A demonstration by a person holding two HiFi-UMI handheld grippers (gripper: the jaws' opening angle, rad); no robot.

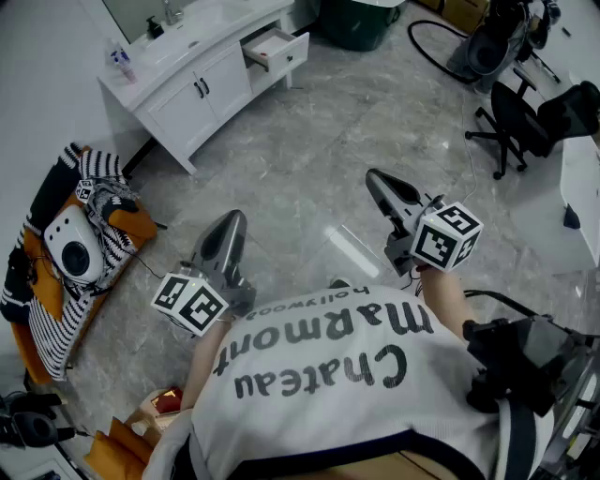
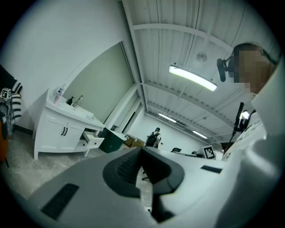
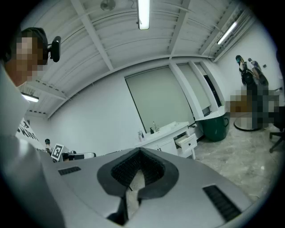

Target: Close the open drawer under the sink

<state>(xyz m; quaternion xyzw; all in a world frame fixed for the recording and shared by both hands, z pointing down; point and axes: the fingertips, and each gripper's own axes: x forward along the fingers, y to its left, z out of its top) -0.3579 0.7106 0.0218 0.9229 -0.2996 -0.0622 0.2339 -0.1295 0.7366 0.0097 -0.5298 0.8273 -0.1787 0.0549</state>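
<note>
The grey left gripper [image 1: 231, 221] and grey right gripper [image 1: 376, 179] are held level over the grey marble floor [image 1: 309, 150], each with jaws pressed together on nothing. Well beyond them, the white drawer [image 1: 277, 49] stands pulled out of the white sink cabinet [image 1: 187, 103], near a dark green bin [image 1: 356, 21]

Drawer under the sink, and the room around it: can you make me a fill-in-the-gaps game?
The drawer of the white cabinet is pulled ____.
The bin beside the cabinet is coloured ____.
The left tool and the right tool both hold their jaws ____.
Missing words: open; green; shut.
</note>
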